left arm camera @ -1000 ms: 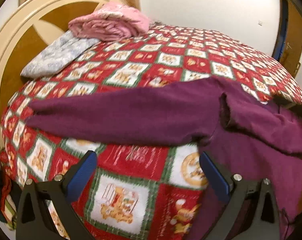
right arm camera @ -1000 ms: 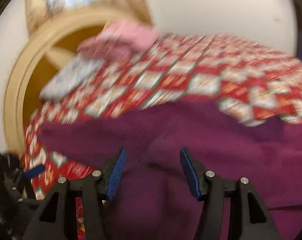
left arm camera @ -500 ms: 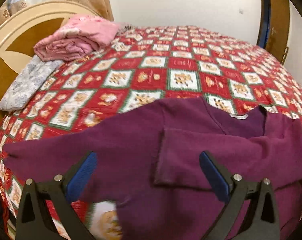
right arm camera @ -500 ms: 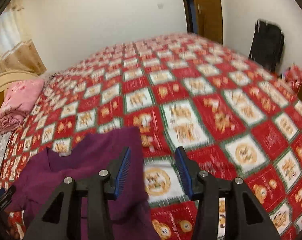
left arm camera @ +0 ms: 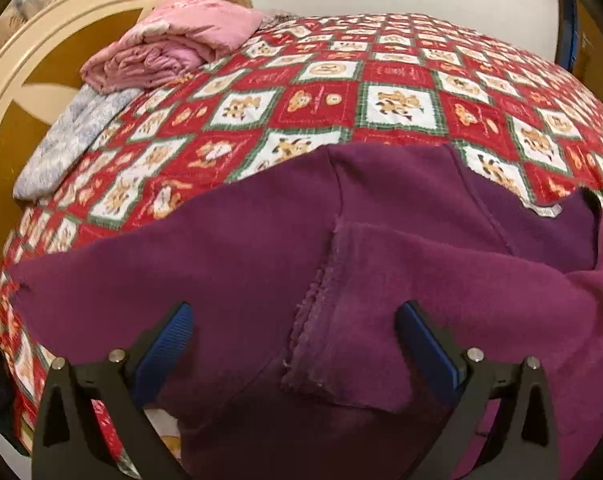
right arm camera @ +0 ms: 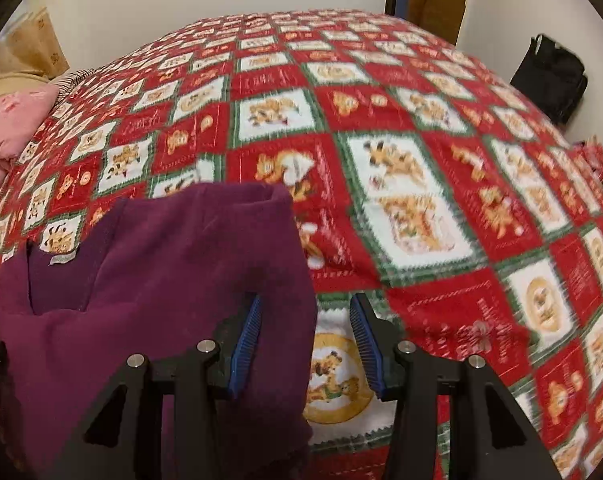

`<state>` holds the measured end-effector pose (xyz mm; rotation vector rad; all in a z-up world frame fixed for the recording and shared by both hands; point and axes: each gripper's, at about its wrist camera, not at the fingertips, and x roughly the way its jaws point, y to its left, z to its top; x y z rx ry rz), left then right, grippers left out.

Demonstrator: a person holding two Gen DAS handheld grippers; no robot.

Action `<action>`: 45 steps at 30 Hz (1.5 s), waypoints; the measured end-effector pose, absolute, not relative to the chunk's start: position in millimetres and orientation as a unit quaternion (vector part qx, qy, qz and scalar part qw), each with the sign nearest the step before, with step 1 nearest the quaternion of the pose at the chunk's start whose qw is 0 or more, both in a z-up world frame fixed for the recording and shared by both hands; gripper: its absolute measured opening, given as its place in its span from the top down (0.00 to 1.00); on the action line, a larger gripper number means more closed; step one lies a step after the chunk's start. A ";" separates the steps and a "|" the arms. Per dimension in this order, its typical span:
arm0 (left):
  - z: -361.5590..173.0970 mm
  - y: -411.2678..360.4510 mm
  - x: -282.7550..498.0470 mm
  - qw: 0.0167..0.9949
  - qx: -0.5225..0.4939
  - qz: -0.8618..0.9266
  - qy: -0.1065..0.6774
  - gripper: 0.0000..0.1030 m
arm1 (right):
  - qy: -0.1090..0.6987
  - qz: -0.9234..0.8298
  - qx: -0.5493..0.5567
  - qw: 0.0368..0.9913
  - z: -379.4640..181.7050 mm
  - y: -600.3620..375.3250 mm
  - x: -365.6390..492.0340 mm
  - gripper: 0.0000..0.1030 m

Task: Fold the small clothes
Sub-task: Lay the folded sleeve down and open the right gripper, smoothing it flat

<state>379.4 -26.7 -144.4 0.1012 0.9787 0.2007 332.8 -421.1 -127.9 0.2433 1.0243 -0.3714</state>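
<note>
We see the sweater [left arm camera: 381, 248] lying on the bed cover [left arm camera: 401, 100], one sleeve [left arm camera: 441, 300] folded across its body; folded bedding [left arm camera: 173, 44] sits behind it, perhaps on a pillow [left arm camera: 73, 136].

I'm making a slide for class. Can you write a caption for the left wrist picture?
Open left gripper hovers over a purple sweater on the red patchwork bedspread.

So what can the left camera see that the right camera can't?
Only the left wrist view shows the headboard, the grey cloth and the left gripper, open over the folded sleeve. Only the right wrist view shows the black bag and the right gripper, open at the sweater's edge. Both show the purple sweater, the quilt and the pink bedding.
</note>
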 end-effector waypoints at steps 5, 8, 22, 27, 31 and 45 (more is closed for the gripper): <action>-146.2 -7.2 371.4 0.874 0.018 0.140 0.466 0.00 | 0.449 -0.282 0.110 0.841 -122.2 -454.1 302.1 1.00; -151.1 6.5 362.2 0.872 -0.029 0.143 0.467 0.00 | 0.442 -0.271 0.147 0.842 -128.5 -471.1 284.9 1.00; -112.0 -5.3 372.7 0.895 -0.030 0.082 0.436 0.00 | 0.394 -0.121 0.211 0.886 -97.7 -440.9 312.3 0.35; -112.7 -15.7 383.9 0.896 -0.020 0.091 0.433 0.00 | 0.422 -0.113 0.151 0.887 -112.8 -420.3 345.4 0.43; -137.3 -23.7 398.7 0.879 0.015 0.134 0.458 0.00 | 0.446 -0.128 0.131 0.876 -120.5 -417.2 352.4 0.92; -150.5 -7.8 398.6 0.876 -0.019 0.153 0.457 0.00 | 0.358 -0.113 0.288 0.881 -109.3 -490.3 302.6 0.95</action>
